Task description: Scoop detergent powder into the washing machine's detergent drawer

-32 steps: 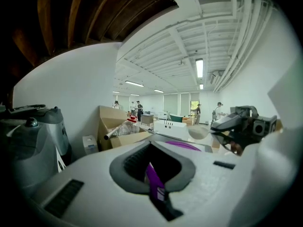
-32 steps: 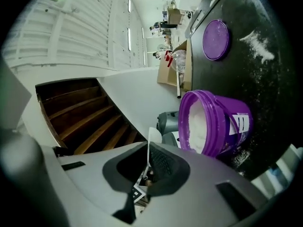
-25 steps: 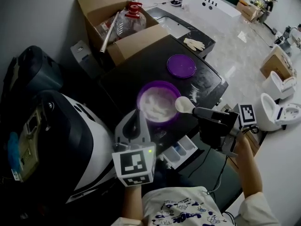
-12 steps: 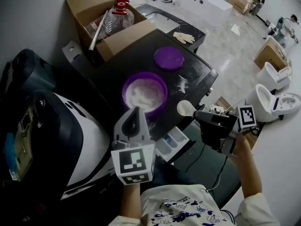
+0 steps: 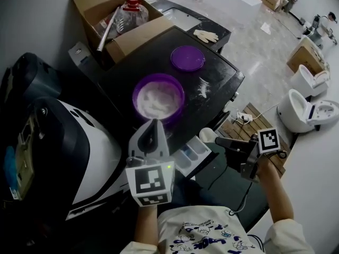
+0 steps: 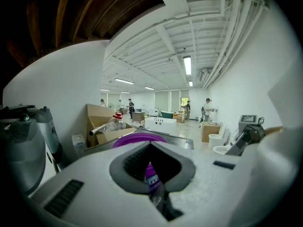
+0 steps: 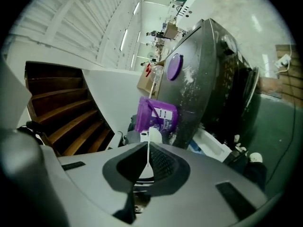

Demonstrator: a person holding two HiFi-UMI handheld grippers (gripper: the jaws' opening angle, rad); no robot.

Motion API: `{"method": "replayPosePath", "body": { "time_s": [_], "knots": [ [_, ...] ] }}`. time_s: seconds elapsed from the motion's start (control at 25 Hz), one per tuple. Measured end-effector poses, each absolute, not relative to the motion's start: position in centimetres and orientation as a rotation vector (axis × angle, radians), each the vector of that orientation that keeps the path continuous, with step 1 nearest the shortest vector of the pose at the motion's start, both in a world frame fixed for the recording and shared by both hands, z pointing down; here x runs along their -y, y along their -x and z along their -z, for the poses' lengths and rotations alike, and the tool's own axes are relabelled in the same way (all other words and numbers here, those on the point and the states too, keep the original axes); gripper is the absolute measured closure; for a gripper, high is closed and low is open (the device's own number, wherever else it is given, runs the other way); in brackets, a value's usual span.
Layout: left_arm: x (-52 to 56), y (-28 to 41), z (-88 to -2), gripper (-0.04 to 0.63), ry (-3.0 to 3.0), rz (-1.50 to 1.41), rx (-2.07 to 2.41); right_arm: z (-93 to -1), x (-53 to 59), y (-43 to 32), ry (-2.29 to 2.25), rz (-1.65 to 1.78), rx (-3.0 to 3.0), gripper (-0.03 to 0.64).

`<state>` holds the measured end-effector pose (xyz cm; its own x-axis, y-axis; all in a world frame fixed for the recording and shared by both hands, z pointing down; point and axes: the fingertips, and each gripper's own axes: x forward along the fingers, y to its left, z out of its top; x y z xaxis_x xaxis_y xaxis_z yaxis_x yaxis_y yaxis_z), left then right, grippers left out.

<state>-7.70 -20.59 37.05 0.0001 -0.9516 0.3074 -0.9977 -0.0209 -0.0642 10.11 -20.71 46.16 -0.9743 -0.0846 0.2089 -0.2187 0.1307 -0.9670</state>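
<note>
The washing machine fills the middle of the head view, its dark top flecked with spilt white. On that top, left of centre, stands the purple tub with detergent powder in it. The left gripper reaches up from the lower middle of the frame to the tub's near side and is clenched on it. In the left gripper view a strip of the labelled purple wall sits between the closed jaws. The detergent drawer stands pulled out of the machine's front edge, just below and right of the tub. Its compartments look to be ranked from lower left to upper right, though they are too small to tell apart. The right gripper comes in from the right of the frame, so it is the one placed to serve the drawer. It grasps the handle of the white scoop, seen in the right gripper view as a thin white line pinched between the jaws. The scoop's long axis runs nearly level, from the jaws leftward to the bowl. The bowl hangs just beside the drawer's upper right end, above it rather than in it. How full the bowl is cannot be told. By my reading, the move turns on carrying the bowl a little down and left over a compartment, then rolling the handle.
</note>
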Motion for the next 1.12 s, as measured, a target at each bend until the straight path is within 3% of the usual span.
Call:
{"method": "replayPosePath", "body": {
  "time_s": [0.76,1.12],
  "knots": [
    [19.9,7.1,-39.7,0.594,-2.071,-0.443,2.02,-54.6,18.0,-11.0,-0.548,-1.576,2.143,0.595],
    [19.8,7.3,-40.0,0.594,-2.062,-0.441,2.014,-56.6,18.0,-10.9,-0.62,-1.188,2.11,0.595]
  ]
}}
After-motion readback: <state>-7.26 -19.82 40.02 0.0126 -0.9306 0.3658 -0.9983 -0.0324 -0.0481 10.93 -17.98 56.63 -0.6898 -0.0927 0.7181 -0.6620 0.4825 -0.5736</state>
